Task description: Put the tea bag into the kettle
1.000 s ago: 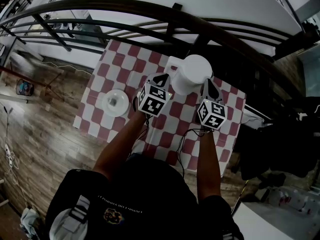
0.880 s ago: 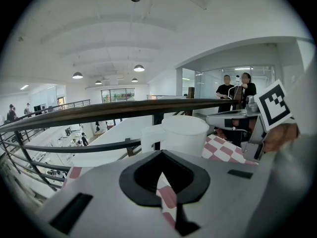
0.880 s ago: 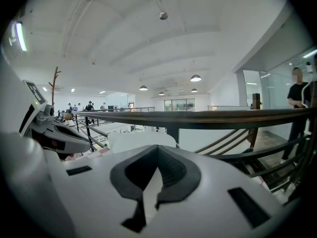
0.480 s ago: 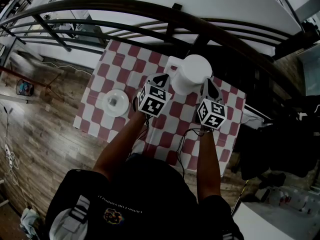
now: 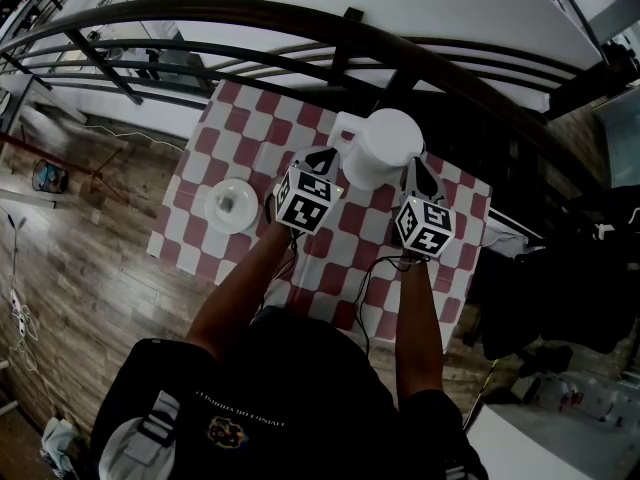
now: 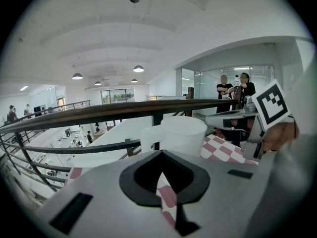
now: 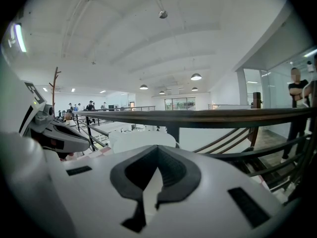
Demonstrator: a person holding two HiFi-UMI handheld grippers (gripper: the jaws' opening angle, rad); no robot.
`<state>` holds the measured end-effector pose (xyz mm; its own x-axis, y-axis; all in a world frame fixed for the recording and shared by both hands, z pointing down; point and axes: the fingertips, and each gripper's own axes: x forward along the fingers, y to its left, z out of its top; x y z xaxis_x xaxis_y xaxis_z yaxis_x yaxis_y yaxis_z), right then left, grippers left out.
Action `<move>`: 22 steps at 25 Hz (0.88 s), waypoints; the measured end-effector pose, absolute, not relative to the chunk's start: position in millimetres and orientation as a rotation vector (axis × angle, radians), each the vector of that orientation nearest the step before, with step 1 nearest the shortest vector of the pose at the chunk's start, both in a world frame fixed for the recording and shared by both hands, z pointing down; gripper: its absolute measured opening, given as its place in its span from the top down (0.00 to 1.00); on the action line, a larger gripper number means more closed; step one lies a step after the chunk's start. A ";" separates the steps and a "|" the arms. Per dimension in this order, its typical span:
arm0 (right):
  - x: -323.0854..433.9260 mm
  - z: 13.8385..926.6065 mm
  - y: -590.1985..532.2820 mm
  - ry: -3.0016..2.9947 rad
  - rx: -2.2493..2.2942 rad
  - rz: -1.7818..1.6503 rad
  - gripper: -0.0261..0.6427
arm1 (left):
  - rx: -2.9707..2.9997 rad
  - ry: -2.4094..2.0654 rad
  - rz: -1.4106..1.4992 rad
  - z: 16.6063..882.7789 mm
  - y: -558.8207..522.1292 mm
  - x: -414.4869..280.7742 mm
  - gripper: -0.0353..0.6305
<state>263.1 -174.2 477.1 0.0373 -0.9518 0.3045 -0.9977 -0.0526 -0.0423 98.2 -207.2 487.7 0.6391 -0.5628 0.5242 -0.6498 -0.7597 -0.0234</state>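
A white lidded kettle [image 5: 385, 148] stands at the far side of the red-and-white checked table [image 5: 220, 133], its handle toward the railing. My left gripper [image 5: 322, 155] hovers just left of it and my right gripper [image 5: 419, 168] just right of it. Both are shut with nothing between the jaws. The kettle [image 6: 181, 133] sits close ahead of the left gripper [image 6: 161, 155] in its own view. In the right gripper view, the kettle [image 7: 141, 140] is ahead and slightly left of the gripper [image 7: 157, 148]. A white saucer [image 5: 231, 206] at the left holds a small grey thing that I cannot identify.
A dark curved metal railing [image 5: 300, 28] runs right behind the table's far edge. A black cable [image 5: 365, 278] trails over the cloth toward the person. Wooden floor [image 5: 80, 268] lies to the left, dark clutter [image 5: 560, 278] to the right. People stand in the distance [image 6: 233, 88].
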 end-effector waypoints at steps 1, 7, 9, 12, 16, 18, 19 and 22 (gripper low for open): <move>263.1 477.0 -172.6 -2.027 2.123 0.378 0.95 | 2.691 -1.004 0.774 487.3 -206.9 97.7 0.95; 264.0 471.4 -156.6 -2.033 2.137 0.369 0.95 | 2.699 -1.004 0.775 485.9 -201.4 95.3 0.95; 264.3 466.7 -150.5 -2.040 2.144 0.362 0.95 | 2.703 -1.002 0.776 485.3 -197.5 95.0 0.95; 262.5 457.9 -140.3 -2.055 2.152 0.345 0.95 | 2.709 -1.003 0.782 484.2 -190.9 92.1 0.95; 254.9 441.2 -122.5 -2.087 2.153 0.313 0.95 | 2.718 -1.019 0.777 477.2 -179.4 82.7 0.95; 248.7 430.9 -110.9 -2.108 2.149 0.296 0.95 | 2.724 -1.026 0.766 470.6 -171.6 77.3 0.95; 245.7 426.4 -104.9 -2.120 2.145 0.290 0.95 | 2.728 -1.030 0.759 466.8 -167.4 74.7 0.95; 237.2 417.0 -86.8 -2.146 2.127 0.272 0.95 | 2.743 -1.047 0.729 454.4 -153.2 66.8 0.95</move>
